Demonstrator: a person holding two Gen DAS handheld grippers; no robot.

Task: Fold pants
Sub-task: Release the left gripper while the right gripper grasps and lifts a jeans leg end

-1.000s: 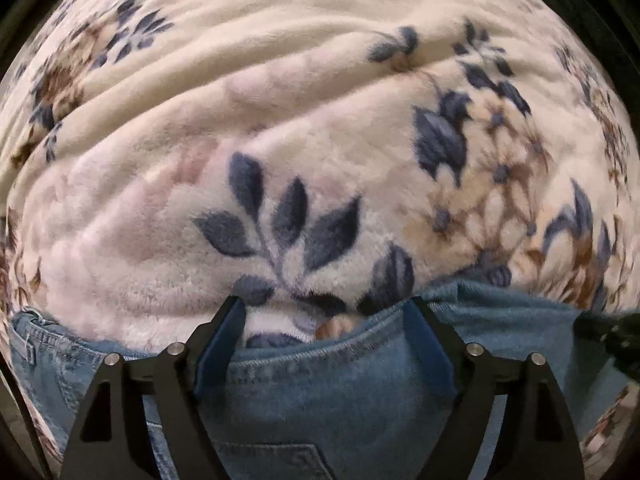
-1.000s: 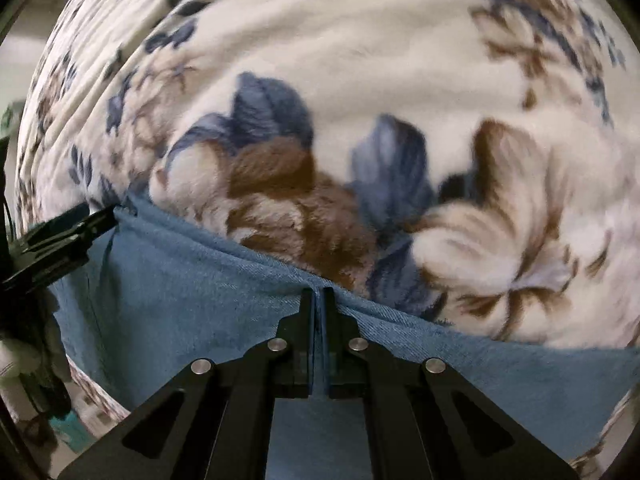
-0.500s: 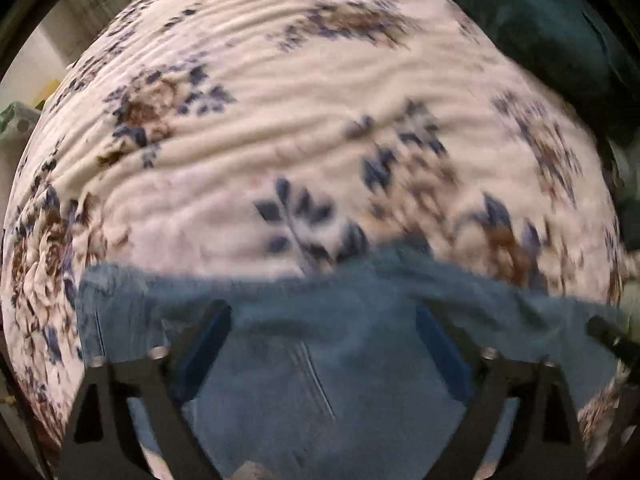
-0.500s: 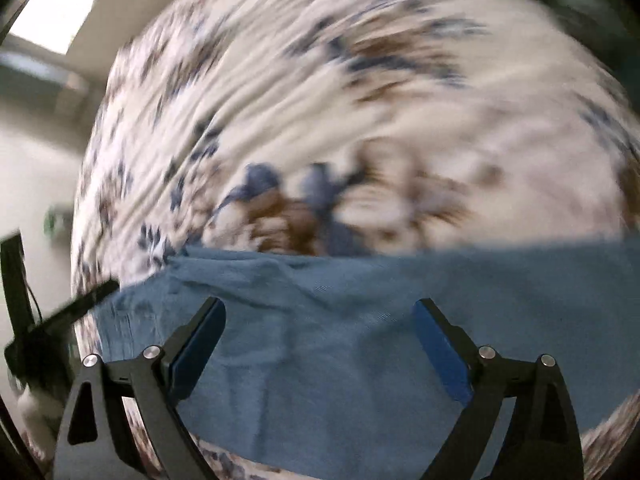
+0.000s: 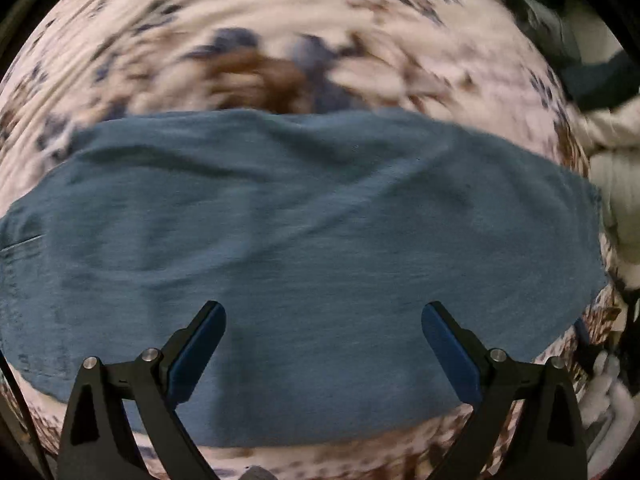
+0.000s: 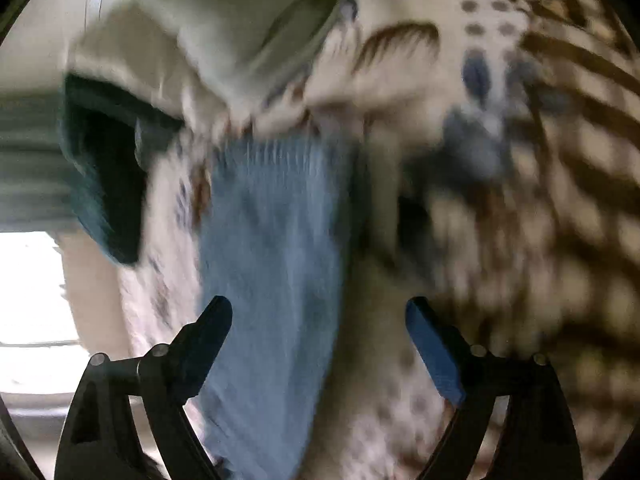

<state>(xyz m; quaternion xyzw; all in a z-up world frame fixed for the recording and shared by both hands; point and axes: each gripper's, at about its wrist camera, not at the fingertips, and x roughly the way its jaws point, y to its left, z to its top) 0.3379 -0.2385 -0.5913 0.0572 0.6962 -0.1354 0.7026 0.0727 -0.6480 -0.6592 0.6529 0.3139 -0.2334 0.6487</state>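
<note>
Pants (image 5: pixel 304 264) lie folded on the floral blanket (image 5: pixel 280 20), spanning nine to three o'clock (both views blurred); left gripper (image 5: pixel 322 320) and right gripper (image 6: pixel 318 320) gape empty, apparently between folds, needing a fresh edge grasp.

No legible text or labels anywhere.

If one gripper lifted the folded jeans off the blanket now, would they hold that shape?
Probably not. The jeans lie in soft ripples, so they would likely sag and unfold from a single pinch. Denim stacked in layers looks fairly heavy for its size. The plush floral blanket beneath may drag on them if pushed.
</note>
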